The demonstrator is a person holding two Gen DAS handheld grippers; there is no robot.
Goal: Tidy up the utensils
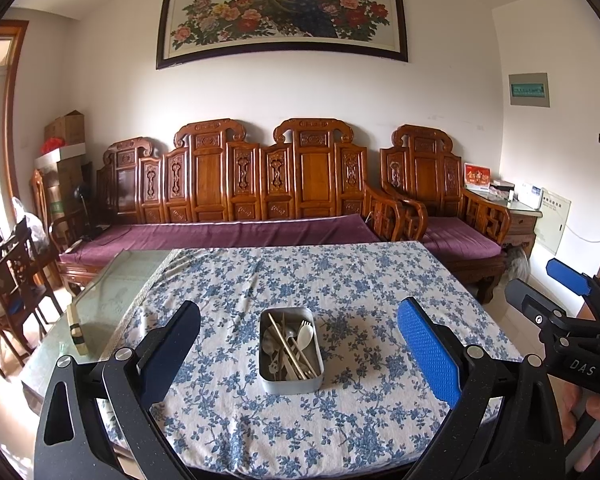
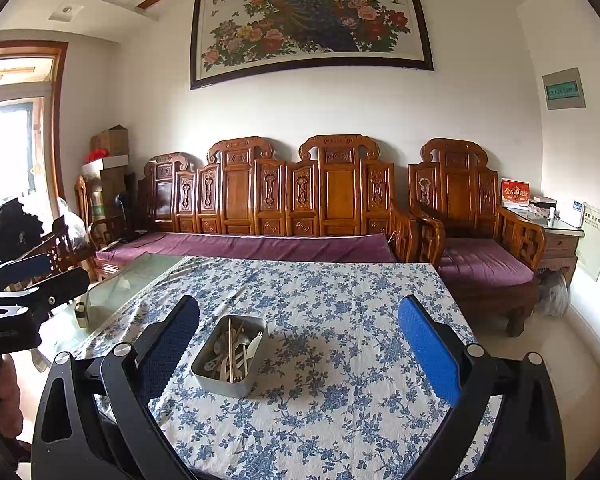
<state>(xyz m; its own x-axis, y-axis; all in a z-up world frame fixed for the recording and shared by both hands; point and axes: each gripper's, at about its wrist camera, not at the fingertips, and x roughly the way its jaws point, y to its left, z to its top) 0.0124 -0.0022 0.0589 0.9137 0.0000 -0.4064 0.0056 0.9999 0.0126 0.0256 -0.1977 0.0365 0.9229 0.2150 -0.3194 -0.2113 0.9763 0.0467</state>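
A rectangular metal tin (image 1: 293,382) stands on the blue-flowered tablecloth (image 1: 340,280). It holds chopsticks (image 1: 290,346), a white plastic fork (image 1: 305,334) and other small utensils in a jumble. My left gripper (image 1: 298,312) is open and empty, held above the near table edge with the tin straight ahead between its fingers. My right gripper (image 2: 298,312) is open and empty, with the tin (image 2: 224,380) ahead and to its left. The right gripper also shows in the left wrist view (image 1: 540,284), beside the table's right edge.
Bare glass tabletop (image 1: 112,292) lies left of the cloth, with a small wooden block (image 1: 76,330) on it. A carved wooden sofa (image 1: 236,184) with purple cushions runs behind the table. An armchair (image 1: 440,196) and side cabinet (image 1: 520,216) stand at the right.
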